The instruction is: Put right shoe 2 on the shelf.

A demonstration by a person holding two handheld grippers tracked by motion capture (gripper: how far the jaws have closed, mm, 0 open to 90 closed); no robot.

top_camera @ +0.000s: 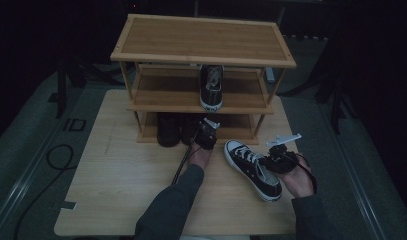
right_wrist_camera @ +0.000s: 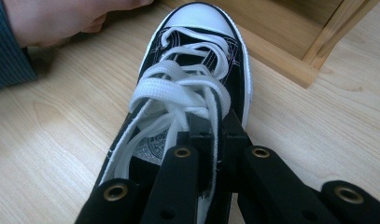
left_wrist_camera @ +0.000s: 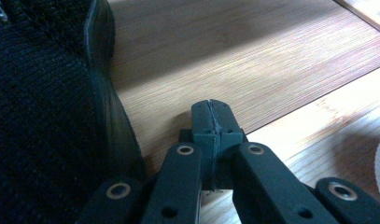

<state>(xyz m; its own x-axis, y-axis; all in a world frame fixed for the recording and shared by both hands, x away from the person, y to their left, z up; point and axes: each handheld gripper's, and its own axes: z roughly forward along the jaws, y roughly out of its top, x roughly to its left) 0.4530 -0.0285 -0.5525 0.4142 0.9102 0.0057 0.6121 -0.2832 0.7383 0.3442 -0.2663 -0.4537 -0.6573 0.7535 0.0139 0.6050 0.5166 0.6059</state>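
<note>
Right gripper pinches the sneaker's side wall; its mate waits on the middle shelf, far and left of the grip.

I find my right gripper [top_camera: 277, 159] closed on the black sneaker [top_camera: 252, 169], jaws clamped over the canvas edge beside the white laces [right_wrist_camera: 178, 88]. The shoe lies on the table [top_camera: 121, 190], heel near, white toe [right_wrist_camera: 199, 16] pointing far and slightly left toward the wooden rack [top_camera: 203, 42]. A matching shoe [top_camera: 211, 86] sits on the middle shelf. My left gripper [left_wrist_camera: 211, 122] rests at the bottom shelf, jaws fully together and holding nothing, just beside a dark shoe [left_wrist_camera: 43, 116]. I judge the right hand nearer; the lift goes forward and up.
</note>
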